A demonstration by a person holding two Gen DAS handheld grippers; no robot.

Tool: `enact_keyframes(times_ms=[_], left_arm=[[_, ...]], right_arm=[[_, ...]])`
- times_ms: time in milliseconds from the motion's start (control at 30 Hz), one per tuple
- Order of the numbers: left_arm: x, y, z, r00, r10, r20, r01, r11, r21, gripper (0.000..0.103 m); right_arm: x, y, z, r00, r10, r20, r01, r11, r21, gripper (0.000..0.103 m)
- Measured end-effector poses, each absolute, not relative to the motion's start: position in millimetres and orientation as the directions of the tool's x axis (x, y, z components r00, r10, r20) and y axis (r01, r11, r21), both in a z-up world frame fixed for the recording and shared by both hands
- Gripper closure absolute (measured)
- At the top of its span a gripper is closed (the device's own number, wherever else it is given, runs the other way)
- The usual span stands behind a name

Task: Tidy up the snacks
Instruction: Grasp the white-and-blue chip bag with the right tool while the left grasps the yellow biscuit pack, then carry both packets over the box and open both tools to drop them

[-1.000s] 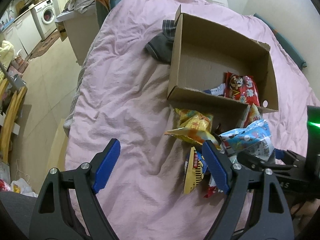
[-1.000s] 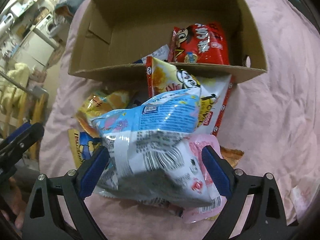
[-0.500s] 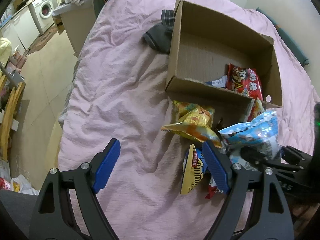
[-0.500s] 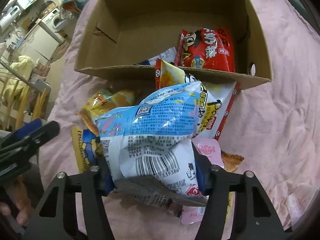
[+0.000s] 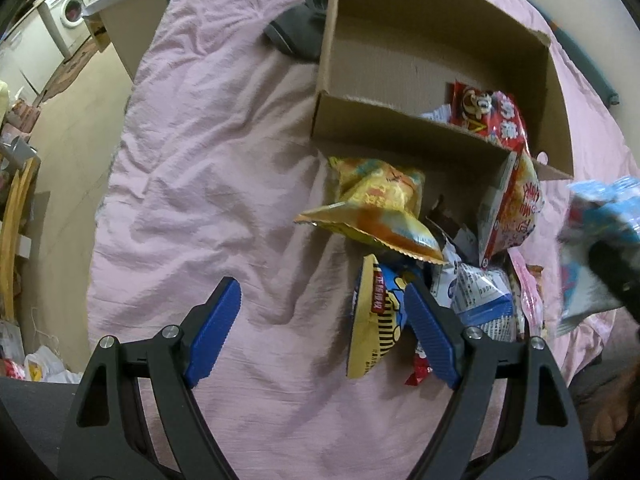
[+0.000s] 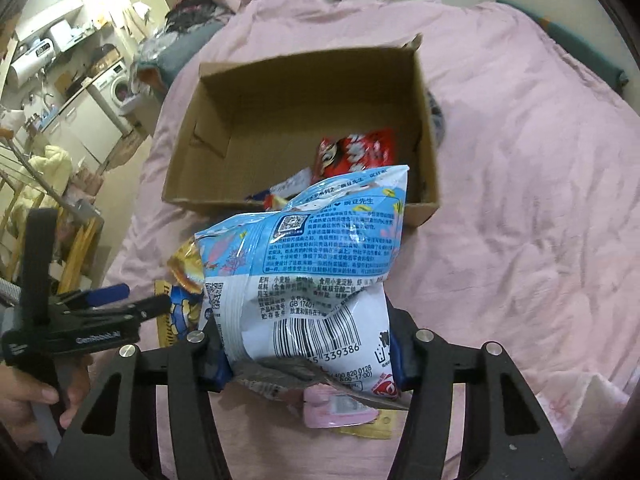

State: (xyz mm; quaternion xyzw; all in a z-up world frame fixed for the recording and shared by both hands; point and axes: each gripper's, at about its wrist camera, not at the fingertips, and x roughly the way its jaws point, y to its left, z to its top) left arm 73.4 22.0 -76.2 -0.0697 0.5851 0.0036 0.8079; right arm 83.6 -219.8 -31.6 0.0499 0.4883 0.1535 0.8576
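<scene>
My right gripper (image 6: 308, 356) is shut on a blue and white snack bag (image 6: 308, 264) and holds it above the bed, short of the open cardboard box (image 6: 248, 96); the bag shows blurred at the right of the left wrist view (image 5: 600, 232). A red snack bag (image 6: 356, 152) lies in the box (image 5: 404, 132). My left gripper (image 5: 320, 332) is open over the pink bedspread, beside a pile of snacks: a yellow-orange bag (image 5: 376, 208), a yellow and blue bag (image 5: 372, 320), a red and white bag (image 5: 512, 208).
A dark garment (image 5: 296, 32) lies left of the box. The bed's left edge drops to the floor (image 5: 72, 128), with a washing machine (image 5: 68, 16) beyond. A pink packet (image 6: 336, 408) lies under the held bag. The left gripper also shows in the right wrist view (image 6: 120, 304).
My right gripper closed on the blue and white bag and lifted it up off the pile toward the box. My left gripper stayed open and shifted little.
</scene>
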Motion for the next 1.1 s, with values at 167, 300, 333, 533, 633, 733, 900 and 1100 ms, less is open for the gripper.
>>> enact_keyframes(times_ms=[167,300,333,533,633,733,900,1100], left_arm=[[76.4,10.7,-88.7,0.276,-0.102,-0.956,-0.062,0.990,-0.124,0.031],[81.0,2.0,-98.9,0.239,-0.122,-0.963,-0.037,0.990,-0.135,0.050],[82.2,1.0,-101.9,0.229,-0.132,-0.964,-0.037,0.989,-0.144,0.051],[88.8,2.0,-107.0,0.208,-0.231,-0.950,-0.041,0.969,-0.245,0.074],[85.1,0.9,-102.2,0.207,-0.239,-0.949,-0.028,0.968,-0.250,0.080],[75.0,0.2,-90.6,0.232,-0.220,-0.948,0.003,0.974,-0.225,0.082],[54.7,14.4,-64.3,0.265,-0.219,-0.939,-0.022,0.972,-0.233,0.082],[30.6,31.5,-13.3,0.391,-0.162,-0.906,-0.027,0.982,-0.187,0.082]], right_arm=[[78.0,-234.4,-29.4,0.493,0.304,-0.815,-0.199,0.952,0.234,0.044],[74.6,-245.6,-31.2,0.491,0.301,-0.818,-0.185,0.953,0.240,0.044],[74.1,-249.6,-32.3,0.488,0.301,-0.819,-0.177,0.953,0.245,0.044],[75.3,-256.8,-33.3,0.483,0.316,-0.817,-0.160,0.949,0.272,0.044],[76.0,-256.0,-31.6,0.486,0.326,-0.811,-0.166,0.945,0.281,0.044],[76.7,-253.1,-30.2,0.488,0.332,-0.808,-0.176,0.943,0.281,0.044],[75.7,-246.0,-24.7,0.504,0.327,-0.800,-0.189,0.945,0.267,0.044],[69.6,-244.3,-2.1,0.573,0.322,-0.753,-0.211,0.947,0.244,0.044]])
